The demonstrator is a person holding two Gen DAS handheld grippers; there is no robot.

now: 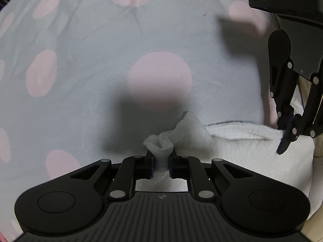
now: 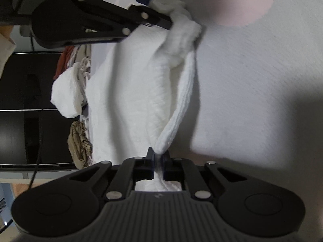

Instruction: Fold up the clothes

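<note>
Nearest me, my left gripper [image 1: 161,161] has its jaws clamped on a bunched corner of the white garment [image 1: 242,141], and my right gripper [image 2: 158,161] pinches another corner the same way. I judge I hold two corners so the edge between them stays taut and the cloth moves as one sheet. The garment hangs partly lifted over the spotted bedspread [image 1: 80,70], its far side trailing toward a pile of other clothes [image 2: 78,141] beyond.

dim, soft indoor light from above. dark gripper shadows on the spotted blanket [image 1: 80,100]. fisheye bending at edges; fabric slightly blurred; white garment [image 2: 131,100] bright.
</note>
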